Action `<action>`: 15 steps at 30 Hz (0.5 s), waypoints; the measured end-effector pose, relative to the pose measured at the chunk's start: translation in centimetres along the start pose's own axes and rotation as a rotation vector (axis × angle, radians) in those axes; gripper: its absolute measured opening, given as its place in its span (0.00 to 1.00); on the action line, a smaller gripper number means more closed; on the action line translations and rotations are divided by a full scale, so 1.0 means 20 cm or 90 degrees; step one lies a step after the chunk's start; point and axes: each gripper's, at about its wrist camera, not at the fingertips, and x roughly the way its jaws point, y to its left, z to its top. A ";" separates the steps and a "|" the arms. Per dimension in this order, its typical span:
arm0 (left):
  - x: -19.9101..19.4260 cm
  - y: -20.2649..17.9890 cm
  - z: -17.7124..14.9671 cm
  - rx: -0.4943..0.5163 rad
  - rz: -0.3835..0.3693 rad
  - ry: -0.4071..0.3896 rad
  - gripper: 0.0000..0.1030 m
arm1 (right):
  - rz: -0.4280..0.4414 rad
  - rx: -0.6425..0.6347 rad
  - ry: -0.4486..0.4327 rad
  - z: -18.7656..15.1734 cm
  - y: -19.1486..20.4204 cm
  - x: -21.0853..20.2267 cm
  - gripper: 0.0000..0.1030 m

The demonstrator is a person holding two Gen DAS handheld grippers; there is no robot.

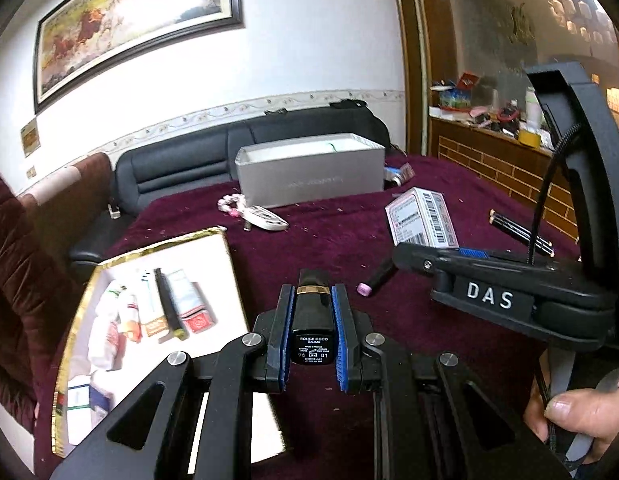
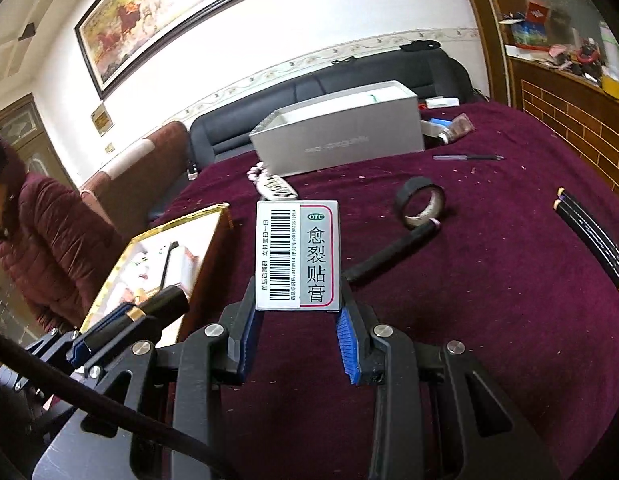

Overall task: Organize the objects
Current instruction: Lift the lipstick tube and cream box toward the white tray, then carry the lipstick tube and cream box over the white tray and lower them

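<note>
Now the left gripper (image 1: 312, 304) sits at the lower centre of the left wrist view, its blue-padded fingers (image 1: 340, 332) clamped on a black lipstick tube (image 1: 313, 320) with a gold band, the tube's label end facing the camera. Low in the right wrist view, the right gripper (image 2: 299, 312) has its fingers pressed against the two sides of a grey medicine box (image 2: 296, 254) with a barcode and red-bordered label, held clear above the maroon tablecloth (image 2: 489, 280).

At the lower left of the left wrist view lies a gold-rimmed tray (image 1: 79, 312) already holding tubes, small packets and a dark pen. Toward the upper centre stands an open silver box (image 1: 309, 176), with a pale bead string and a white key-like item just in front of it. In the right wrist view a roll of black tape (image 2: 420, 202) lies right of centre, a black marker with a pink end (image 2: 393, 254) beside it, and two black pencils (image 2: 591, 238) at the right edge. A person in a maroon jacket (image 2: 41, 240) stands at the left edge.
</note>
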 end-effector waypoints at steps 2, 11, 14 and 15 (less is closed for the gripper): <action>-0.02 0.05 -0.01 -0.006 0.012 -0.006 0.14 | 0.007 -0.007 0.001 0.00 0.06 -0.01 0.31; -0.05 0.31 -0.07 -0.061 0.045 -0.006 0.14 | 0.032 -0.060 0.023 -0.06 0.32 0.04 0.31; -0.04 0.38 -0.08 -0.078 0.055 -0.002 0.14 | 0.038 -0.076 0.035 -0.09 0.39 0.07 0.31; -0.03 0.41 -0.09 -0.085 0.056 0.003 0.14 | 0.040 -0.082 0.040 -0.10 0.41 0.08 0.31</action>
